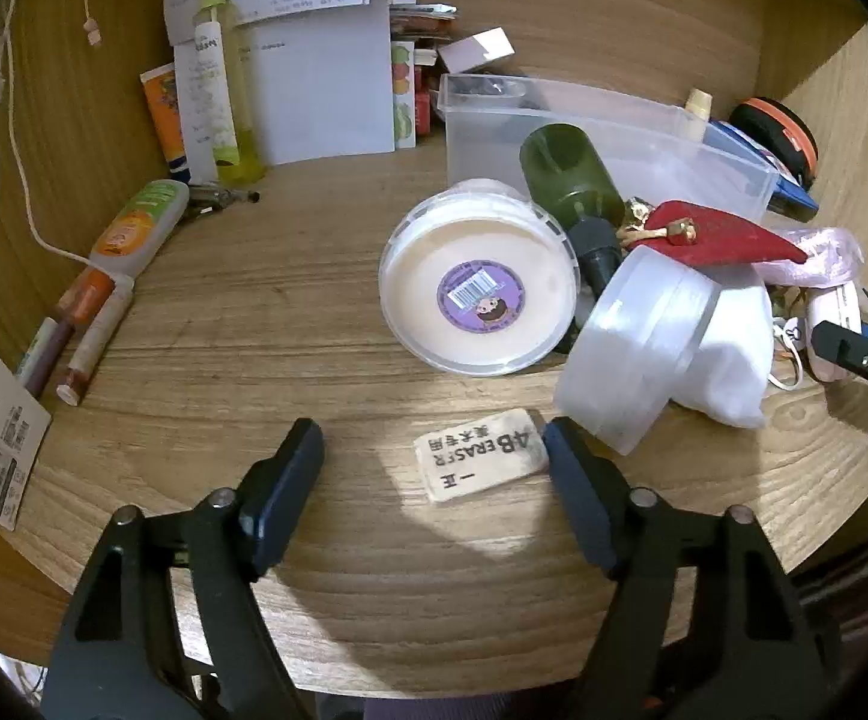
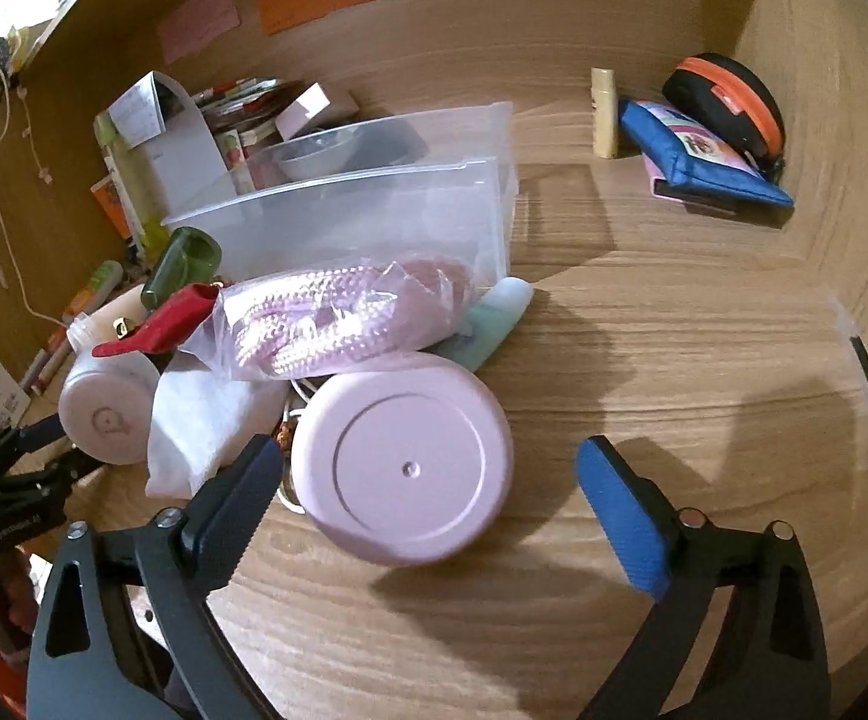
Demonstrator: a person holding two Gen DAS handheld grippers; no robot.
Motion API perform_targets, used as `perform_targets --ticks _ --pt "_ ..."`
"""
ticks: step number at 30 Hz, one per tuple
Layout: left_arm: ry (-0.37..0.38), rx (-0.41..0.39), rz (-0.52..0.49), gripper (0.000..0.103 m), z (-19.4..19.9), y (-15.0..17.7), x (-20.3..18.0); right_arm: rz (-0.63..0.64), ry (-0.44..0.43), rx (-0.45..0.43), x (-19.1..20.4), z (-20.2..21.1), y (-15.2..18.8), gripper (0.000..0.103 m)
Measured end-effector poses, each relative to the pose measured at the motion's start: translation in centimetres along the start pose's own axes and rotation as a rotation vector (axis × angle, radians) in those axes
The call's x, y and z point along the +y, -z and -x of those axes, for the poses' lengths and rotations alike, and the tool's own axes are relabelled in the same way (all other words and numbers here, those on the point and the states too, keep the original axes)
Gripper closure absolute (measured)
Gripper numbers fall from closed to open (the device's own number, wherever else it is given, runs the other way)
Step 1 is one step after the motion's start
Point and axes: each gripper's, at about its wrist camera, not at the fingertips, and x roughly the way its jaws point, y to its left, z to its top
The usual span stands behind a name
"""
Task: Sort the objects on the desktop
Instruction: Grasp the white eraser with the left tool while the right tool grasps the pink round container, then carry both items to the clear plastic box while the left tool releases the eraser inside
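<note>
Wooden desk (image 1: 254,324), cluttered
- Left gripper (image 1: 434,468): fingers spread, eraser (image 1: 479,462) flat on the desk between them, its right end at or just short of the right finger, contact unclear
- Right gripper (image 2: 434,480): fingers spread wide, pink round case (image 2: 404,468) between them, near the left finger
- Clear plastic bin (image 2: 374,210): behind the pile, beside a green bottle (image 1: 572,174) and round white tub (image 1: 476,288)

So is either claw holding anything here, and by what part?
Nothing held: the left claw stands open around the eraser, the right claw open by the pink lid.
</note>
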Motion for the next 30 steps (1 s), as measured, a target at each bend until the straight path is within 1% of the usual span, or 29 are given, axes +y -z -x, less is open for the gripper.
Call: perform_targets --ticks 2,3,4,5,6,7,8,9,10,15,19,24,30 --pt "-0.001 -0.006 0.000 0.037 0.2 0.1 0.0 0.007 -0.005 0.000 0.1 -0.2 0.0 0.014" --pt "-0.003 -0.008 0.001 0.038 0.2 0.2 -0.1 0.008 -0.008 0.002 0.1 -0.2 0.0 0.016" --pt "-0.005 -0.011 0.002 0.043 0.3 0.2 0.0 0.007 -0.010 0.001 0.1 -0.3 0.0 0.018" --pt "-0.007 -0.014 0.002 0.048 0.4 0.3 0.0 0.008 -0.014 0.004 0.0 -0.4 0.0 0.022" --pt "-0.009 -0.016 0.001 0.051 0.4 0.3 0.0 0.008 -0.018 0.007 0.0 -0.5 0.0 0.030" --pt "-0.009 -0.018 0.000 0.056 0.5 0.4 0.0 0.005 -0.031 0.014 -0.1 -0.6 0.1 0.033" --pt "-0.010 -0.019 0.001 0.059 0.5 0.4 0.1 0.002 -0.046 0.019 -0.1 -0.7 0.0 0.040" --pt "-0.012 -0.020 0.005 0.061 0.5 0.5 0.2 -0.006 -0.058 0.021 -0.1 -0.7 0.0 0.043" --pt "-0.014 -0.021 0.007 0.063 0.6 0.5 0.3 -0.009 -0.057 0.020 -0.1 -0.7 0.0 0.043" --pt "-0.022 -0.026 0.018 0.063 0.6 0.6 0.9 -0.026 -0.059 0.014 -0.5 0.0 0.3 0.043" --pt "-0.040 -0.031 0.017 0.063 0.8 0.8 1.3 -0.026 -0.029 -0.017 -1.0 1.4 0.6 0.043" --pt "-0.035 -0.050 0.037 0.063 1.5 0.9 2.0 -0.033 0.012 -0.047 -1.9 3.3 0.7 0.043" --pt "-0.014 -0.086 0.066 0.063 2.9 0.2 3.0 -0.050 0.027 -0.093 -2.7 5.4 0.0 0.043"
